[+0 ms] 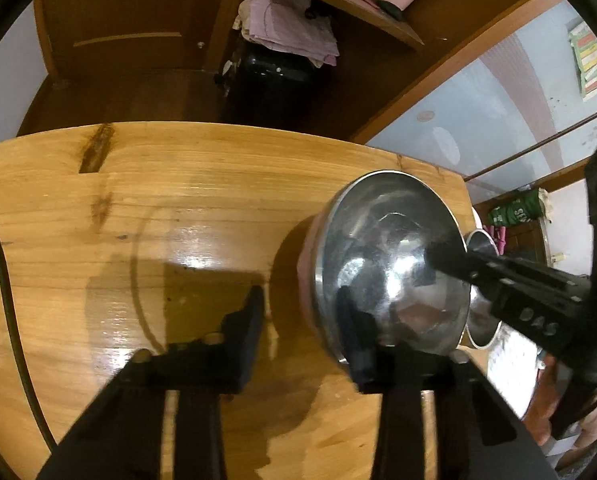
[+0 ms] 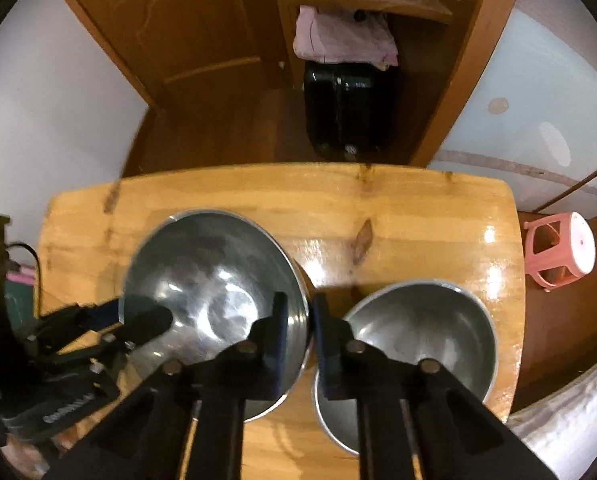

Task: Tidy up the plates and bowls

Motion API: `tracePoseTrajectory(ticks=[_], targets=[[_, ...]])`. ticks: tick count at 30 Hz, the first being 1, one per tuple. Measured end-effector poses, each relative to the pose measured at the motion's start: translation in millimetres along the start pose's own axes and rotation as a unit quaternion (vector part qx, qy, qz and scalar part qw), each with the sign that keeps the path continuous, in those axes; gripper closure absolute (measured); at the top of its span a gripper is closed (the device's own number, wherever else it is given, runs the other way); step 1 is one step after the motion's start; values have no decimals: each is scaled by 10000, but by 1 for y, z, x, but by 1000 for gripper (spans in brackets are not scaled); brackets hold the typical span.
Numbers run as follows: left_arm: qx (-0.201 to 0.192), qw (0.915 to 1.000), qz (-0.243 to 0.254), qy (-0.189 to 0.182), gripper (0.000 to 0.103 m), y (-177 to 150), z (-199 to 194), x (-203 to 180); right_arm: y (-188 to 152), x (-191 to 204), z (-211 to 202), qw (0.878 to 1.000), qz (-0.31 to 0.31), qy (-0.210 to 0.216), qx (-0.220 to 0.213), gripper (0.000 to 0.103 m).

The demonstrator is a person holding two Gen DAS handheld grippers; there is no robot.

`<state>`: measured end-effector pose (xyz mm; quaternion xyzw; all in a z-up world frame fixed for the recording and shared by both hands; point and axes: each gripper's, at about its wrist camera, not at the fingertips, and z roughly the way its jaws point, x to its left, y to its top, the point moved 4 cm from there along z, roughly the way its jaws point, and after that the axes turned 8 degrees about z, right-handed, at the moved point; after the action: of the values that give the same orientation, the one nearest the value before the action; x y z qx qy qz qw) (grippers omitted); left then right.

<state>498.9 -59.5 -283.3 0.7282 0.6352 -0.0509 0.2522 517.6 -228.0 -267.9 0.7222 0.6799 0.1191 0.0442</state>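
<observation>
The bowl [image 2: 210, 280], round, deep and of shiny scuffed steel, was over the left half of the bench [image 2: 398, 216], its right rim overlapping the second bowl [image 2: 418, 332]; whether it rested on the wood or hung just clear could not be told. The right tongs [image 2: 302, 332] were pressed together on its thin right rim, one black pad inside and one outside. The left tongs [image 1: 302, 320] stood spread astride the opposite rim, one pad inside the bowl and the other outside, with a gap showing between the outer pad and the wall.

The second bowl, also steel and a little smaller, sat on the bench just to the right. The right view showed all of it, while the left view caught only a sliver of it behind the first bowl, which looked tilted there, with a pinkish outer wall. The bench was glossy, knotty yellow wood with rounded corners. Only the right view showed a pink plastic stool [image 2: 566, 248] on the floor beyond it
</observation>
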Motion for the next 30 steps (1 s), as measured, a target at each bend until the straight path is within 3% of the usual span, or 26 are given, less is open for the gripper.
tracePoseTrajectory(ticks=[1,4,11,17,24,30], targets=[[2,10000,4,-37,89,0,-1,-3,-1,0,1,10000,12,-6,30,97],[119,9997,43,190,92,-3,-2,-6,-5,1,-5,9999,-3,118,-14,98],[33,9999,-52,157,93,-13,-39,-13,-20,6,-34,9999,9,163,6,97],[-83,9995,249,197,92,-37,-91,-42,-48,7,-84,9993,39,348,-126,97],[-138,9983,524,203,91,-88,-145,-85,-103,2,-142,9986,66,438,-271,97],[-10,9976,677,151,91,-153,-175,-124,-172,-17,-178,9974,135,646,-286,96]])
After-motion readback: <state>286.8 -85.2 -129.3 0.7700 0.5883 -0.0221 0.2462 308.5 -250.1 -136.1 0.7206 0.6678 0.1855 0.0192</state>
